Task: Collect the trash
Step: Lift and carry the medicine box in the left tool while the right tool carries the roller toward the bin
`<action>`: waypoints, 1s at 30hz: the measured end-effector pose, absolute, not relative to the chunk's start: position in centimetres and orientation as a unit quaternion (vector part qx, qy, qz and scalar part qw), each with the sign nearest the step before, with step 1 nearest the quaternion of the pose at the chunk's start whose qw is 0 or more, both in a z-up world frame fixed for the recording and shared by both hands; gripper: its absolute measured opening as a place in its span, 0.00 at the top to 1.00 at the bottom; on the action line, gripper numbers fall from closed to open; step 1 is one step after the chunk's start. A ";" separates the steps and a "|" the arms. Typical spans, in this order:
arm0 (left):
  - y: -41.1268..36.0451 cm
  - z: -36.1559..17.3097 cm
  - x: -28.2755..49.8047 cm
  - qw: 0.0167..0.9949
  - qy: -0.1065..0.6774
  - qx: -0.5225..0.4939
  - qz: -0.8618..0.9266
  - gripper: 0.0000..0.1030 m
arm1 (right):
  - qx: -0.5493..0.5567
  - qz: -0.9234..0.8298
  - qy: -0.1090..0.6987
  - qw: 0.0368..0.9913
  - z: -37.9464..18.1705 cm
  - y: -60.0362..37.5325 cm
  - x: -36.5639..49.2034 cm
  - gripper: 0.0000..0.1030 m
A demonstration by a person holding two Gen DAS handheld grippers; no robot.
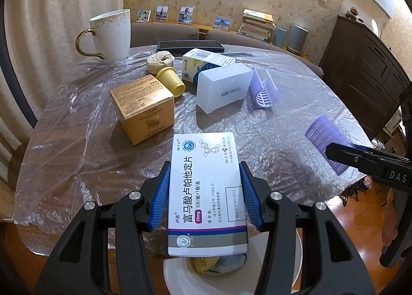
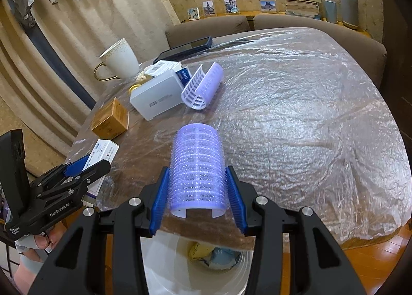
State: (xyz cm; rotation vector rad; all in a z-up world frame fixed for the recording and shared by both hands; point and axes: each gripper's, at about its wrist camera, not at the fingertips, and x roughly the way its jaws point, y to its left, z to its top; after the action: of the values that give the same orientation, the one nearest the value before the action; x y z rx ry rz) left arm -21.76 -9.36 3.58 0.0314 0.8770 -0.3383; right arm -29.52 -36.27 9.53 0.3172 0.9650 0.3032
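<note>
Flat glossy white cardboard medicine box (image 1: 206, 192) is pinched lengthwise by left claw (image 1: 206, 194), ribbed blue pads (image 1: 161, 197) on both long edges, held over white round bin (image 1: 296, 256) at table (image 1: 283, 127) edge. Bristly lilac cylindrical hair roller (image 2: 197, 168) is clamped in right claw (image 2: 197, 197), also above bin w/ crumpled trash inside. Table is covered w/ crinkled clear plastic film.

Soft, even indoor light fills both fisheye views; glare glints off the crinkled plastic sheet (image 2: 309, 114) covering the table, edges curve and darken into black corners, and focus stays mostly sharp.
</note>
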 end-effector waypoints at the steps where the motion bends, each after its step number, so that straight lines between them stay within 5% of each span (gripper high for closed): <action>1: -9.3 3.6 -21.8 0.892 0.422 0.015 -0.163 0.49 | 0.152 0.149 0.462 0.861 9.5 -36.2 -29.8 0.58; 30: -8.1 3.6 -28.8 0.876 0.445 0.027 -0.184 0.49 | 0.100 0.211 0.487 0.842 9.6 -33.9 -35.2 0.58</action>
State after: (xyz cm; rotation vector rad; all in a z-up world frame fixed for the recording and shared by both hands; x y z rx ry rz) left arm -28.83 -8.08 3.65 0.0554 0.9291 -0.3842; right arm -35.20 -33.93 9.55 0.2106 1.0291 0.4456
